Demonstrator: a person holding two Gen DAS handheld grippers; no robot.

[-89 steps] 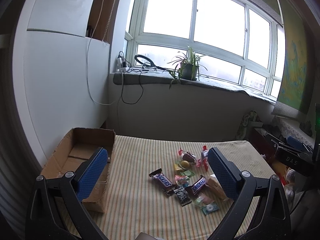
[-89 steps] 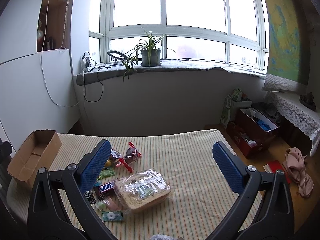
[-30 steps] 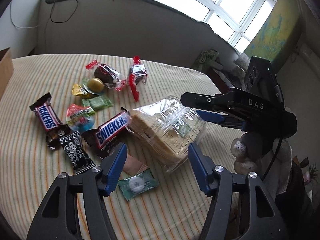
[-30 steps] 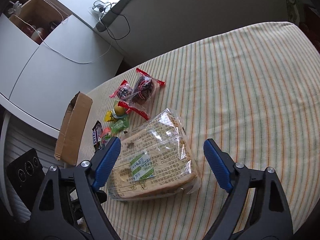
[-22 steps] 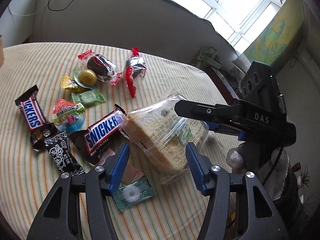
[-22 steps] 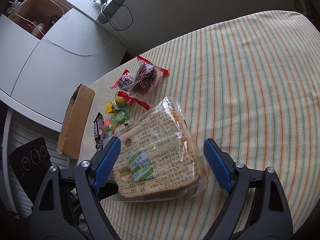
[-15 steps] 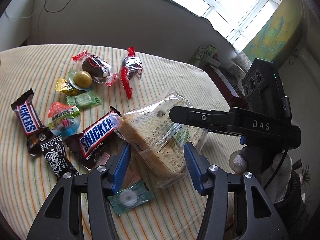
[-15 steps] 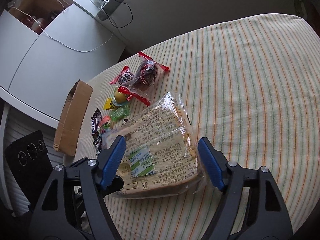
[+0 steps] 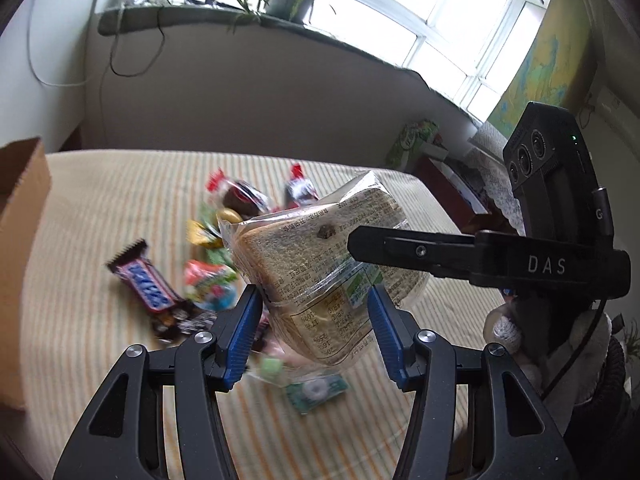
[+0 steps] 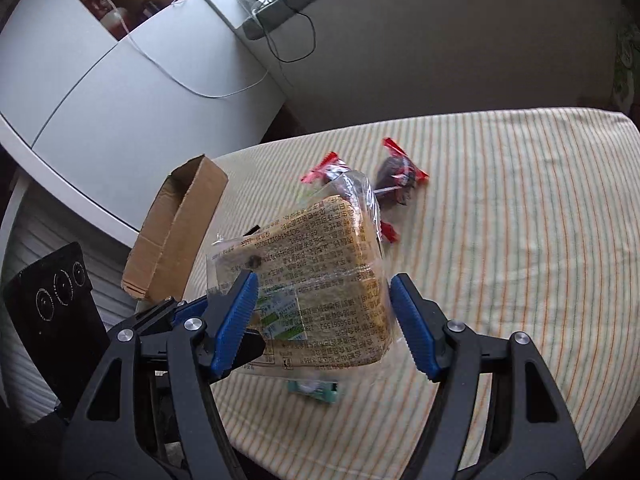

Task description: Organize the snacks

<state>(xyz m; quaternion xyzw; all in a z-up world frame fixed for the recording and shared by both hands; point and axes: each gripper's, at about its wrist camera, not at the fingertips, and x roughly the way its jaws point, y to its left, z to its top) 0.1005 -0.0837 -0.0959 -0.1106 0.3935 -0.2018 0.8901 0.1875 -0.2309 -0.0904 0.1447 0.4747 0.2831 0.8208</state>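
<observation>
Much of your snack pile (image 9: 208, 280) is smeared by motion blur in the left wrist view, and the bread bag (image 9: 320, 264) covers its middle, so you can only make out a blue-and-brown chocolate bar (image 9: 144, 284), a gold-wrapped sweet (image 9: 204, 234) and two red-ended dark candies (image 10: 400, 178) at the far side. The cardboard box (image 10: 176, 228) is cut off at the left edge of that view; in the right wrist view its inside is mostly hidden by its near wall.

Your left gripper (image 9: 312, 328) pinches the near end of the bread bag, blue pads against both faces. Your right gripper (image 10: 324, 320) straddles the same bag from the right, jaws closing, pads pressing its sides. The bag hangs clear of the striped tablecloth (image 10: 520, 240), tilted, above a small green mint packet (image 9: 316, 390). It is clear crinkled plastic holding square brown slices, printed with dark text and a green-and-white label.
</observation>
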